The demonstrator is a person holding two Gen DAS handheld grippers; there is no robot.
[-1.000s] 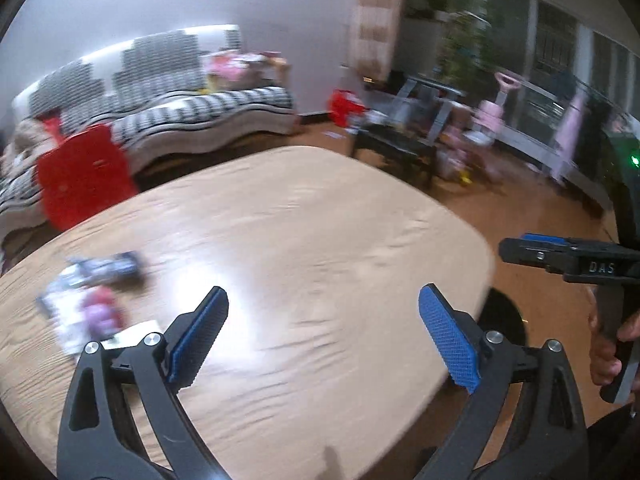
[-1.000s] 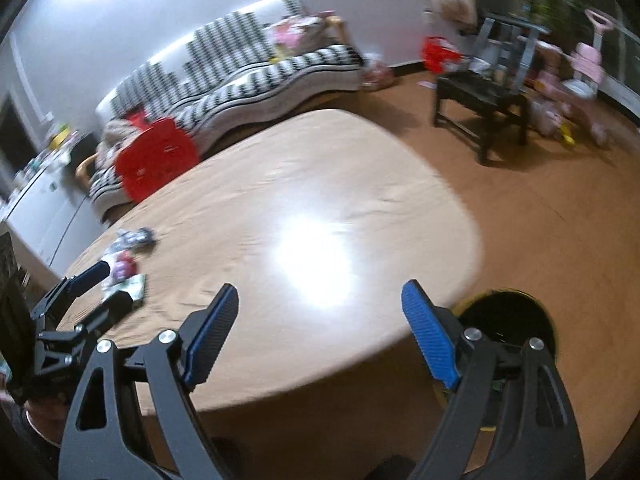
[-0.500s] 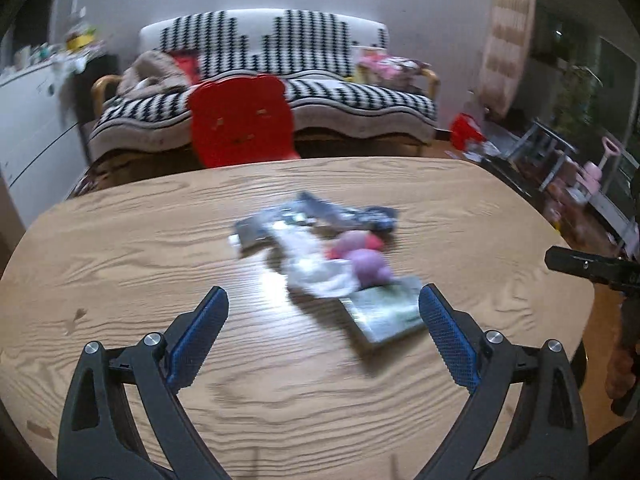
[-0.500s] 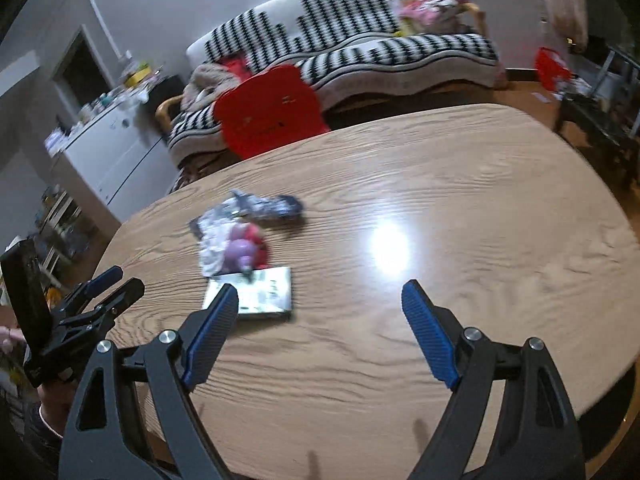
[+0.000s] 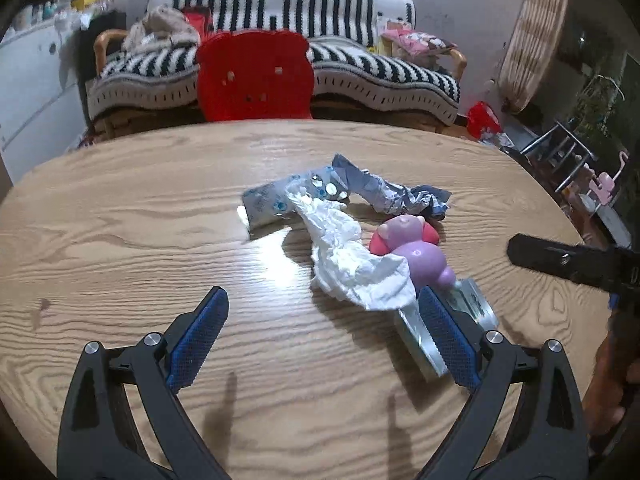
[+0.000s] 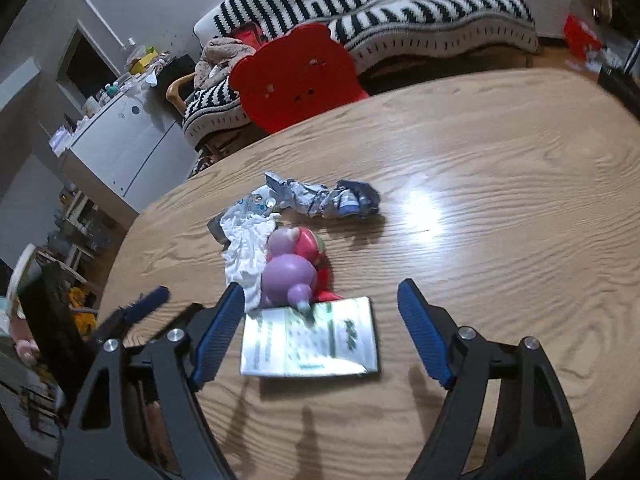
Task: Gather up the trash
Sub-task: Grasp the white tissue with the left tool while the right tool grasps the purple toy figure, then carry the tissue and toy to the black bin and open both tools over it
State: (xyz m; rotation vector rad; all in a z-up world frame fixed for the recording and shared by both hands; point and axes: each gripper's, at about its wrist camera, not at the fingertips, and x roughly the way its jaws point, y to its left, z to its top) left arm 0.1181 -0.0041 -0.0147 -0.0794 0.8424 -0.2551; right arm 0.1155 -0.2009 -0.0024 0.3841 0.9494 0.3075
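Trash [image 6: 308, 336] had come between the closing, still-apart right gripper [image 6: 320, 332]; left gripper [image 5: 320, 340] apart, empty.

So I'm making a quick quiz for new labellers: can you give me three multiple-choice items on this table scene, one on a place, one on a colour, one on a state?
1. Where does the flat packet lie?
A. nearest the grippers
B. on the sofa
C. beside the chair

2. What colour is the chair behind the table?
A. green
B. red
C. white

3. How is the left gripper?
A. shut on the tissue
B. holding the toy
C. open, empty

Answers: 1 A, it is the nearest piece, below the purple toy. 2 B, its back is plainly red. 3 C, bare wood shows in the gap, the tissue lies beyond.
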